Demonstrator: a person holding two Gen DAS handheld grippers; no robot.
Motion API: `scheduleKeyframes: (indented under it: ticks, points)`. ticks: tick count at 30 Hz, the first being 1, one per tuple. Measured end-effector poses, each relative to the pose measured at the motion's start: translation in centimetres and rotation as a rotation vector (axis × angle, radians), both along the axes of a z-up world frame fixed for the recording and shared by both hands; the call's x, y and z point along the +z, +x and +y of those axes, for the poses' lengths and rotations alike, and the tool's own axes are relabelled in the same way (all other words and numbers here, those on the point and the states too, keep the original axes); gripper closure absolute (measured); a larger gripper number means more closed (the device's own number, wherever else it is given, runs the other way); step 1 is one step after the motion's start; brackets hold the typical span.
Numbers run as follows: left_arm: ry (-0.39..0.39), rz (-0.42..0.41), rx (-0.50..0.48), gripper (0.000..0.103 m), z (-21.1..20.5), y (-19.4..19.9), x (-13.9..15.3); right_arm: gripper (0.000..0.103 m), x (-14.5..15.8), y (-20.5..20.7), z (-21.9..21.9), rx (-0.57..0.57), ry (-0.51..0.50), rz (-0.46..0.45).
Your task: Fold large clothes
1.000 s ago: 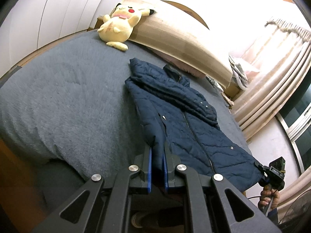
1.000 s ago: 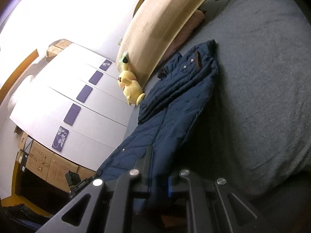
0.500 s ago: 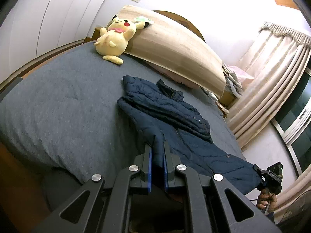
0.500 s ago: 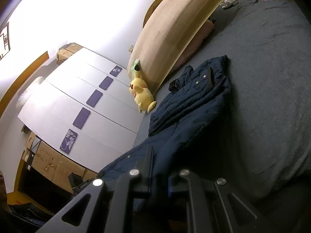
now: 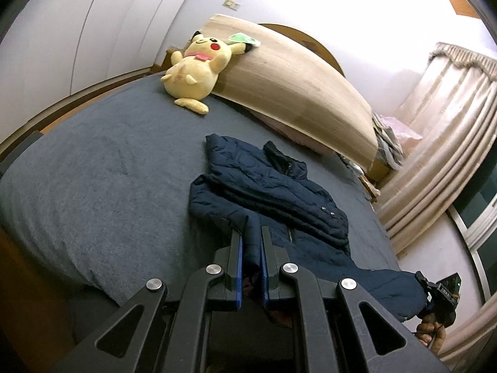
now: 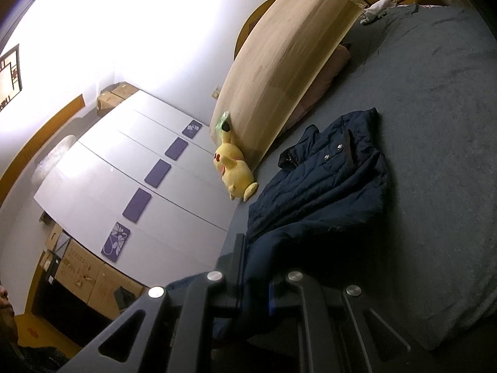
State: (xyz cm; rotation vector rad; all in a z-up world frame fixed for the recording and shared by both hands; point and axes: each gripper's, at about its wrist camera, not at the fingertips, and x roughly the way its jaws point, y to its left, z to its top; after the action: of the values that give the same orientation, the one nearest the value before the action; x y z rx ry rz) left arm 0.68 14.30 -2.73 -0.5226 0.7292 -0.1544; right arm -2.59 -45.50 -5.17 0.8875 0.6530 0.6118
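A navy quilted jacket (image 5: 273, 192) lies on the grey bed (image 5: 102, 168), collar toward the headboard, sleeves folded across the chest. My left gripper (image 5: 251, 233) is shut on the jacket's bottom hem at one corner and holds it lifted above the bed's foot. My right gripper (image 6: 255, 248) is shut on the other hem corner of the jacket (image 6: 323, 186). The right gripper also shows in the left wrist view (image 5: 435, 295), at the hem's far end. The lower part of the jacket hangs raised between the two grippers.
A yellow Pikachu plush (image 5: 195, 71) leans on a tan board (image 5: 295, 84) at the head of the bed. White wardrobes (image 6: 130, 186) stand on one side, beige curtains (image 5: 435, 143) on the other. Cardboard boxes (image 6: 80, 276) sit on the floor.
Both grippers have lifted the hem higher and carried it toward the headboard. The jacket's flat part on the bed has grown shorter.
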Motion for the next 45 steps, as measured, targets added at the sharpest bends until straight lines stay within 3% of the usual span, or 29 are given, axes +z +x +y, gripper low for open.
scheduleKeyframes:
  ticks: [12, 25, 45]
  points:
    - [0.011, -0.085, -0.016, 0.093, -0.3, -3.4, 1.1, 0.092, 1.5, -2.9, 0.0, -0.005, -0.037, -0.036]
    - [-0.015, -0.113, -0.037, 0.093, 0.1, -5.8, 0.7, 0.092, 1.4, -5.3, -0.4, 0.002, -0.051, -0.027]
    - [0.041, -0.098, -0.001, 0.093, -0.4, 2.4, 1.9, 0.092, 4.9, 2.4, 0.8, -0.007, -0.195, -0.098]
